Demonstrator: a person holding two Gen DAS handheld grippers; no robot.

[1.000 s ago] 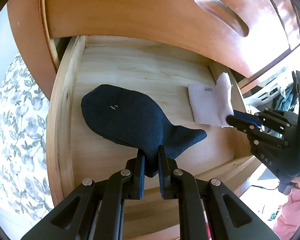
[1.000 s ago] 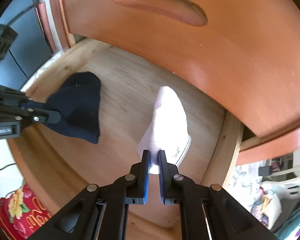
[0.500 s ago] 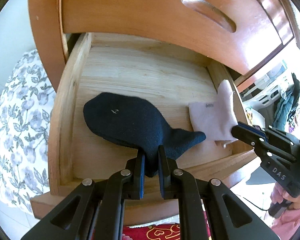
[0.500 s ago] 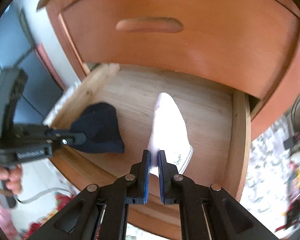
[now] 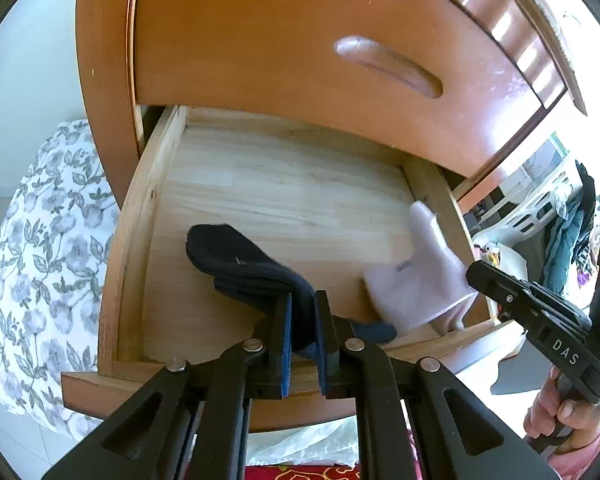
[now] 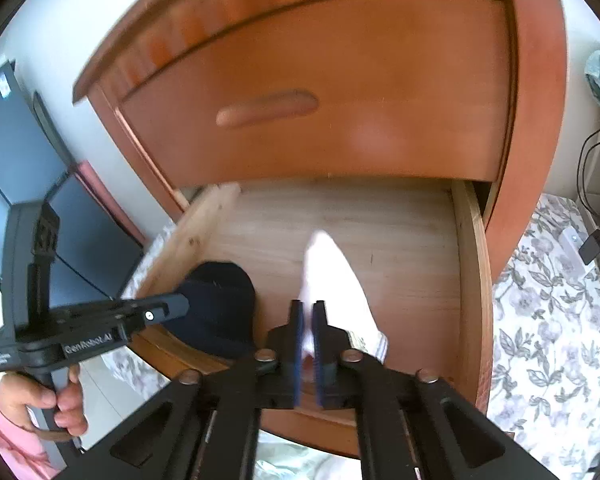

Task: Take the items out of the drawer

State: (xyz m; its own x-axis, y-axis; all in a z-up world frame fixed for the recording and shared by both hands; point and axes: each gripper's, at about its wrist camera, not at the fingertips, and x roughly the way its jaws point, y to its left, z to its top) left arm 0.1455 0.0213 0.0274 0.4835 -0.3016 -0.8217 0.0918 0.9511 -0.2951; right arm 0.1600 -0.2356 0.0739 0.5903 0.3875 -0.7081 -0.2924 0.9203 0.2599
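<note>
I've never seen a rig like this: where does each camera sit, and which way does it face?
Left wrist: on the left gripper, facing down into the open wooden drawer, clamping the dark navy sock; a hand shows.
Right wrist: on the right gripper, clamping the white sock; the other hand shows.
Shared: drawer, socks, opposite gripper.

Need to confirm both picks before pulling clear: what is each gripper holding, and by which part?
Left gripper is shut on the dark navy sock near its cuff end. Right gripper is shut on the white sock at its near end.
</note>
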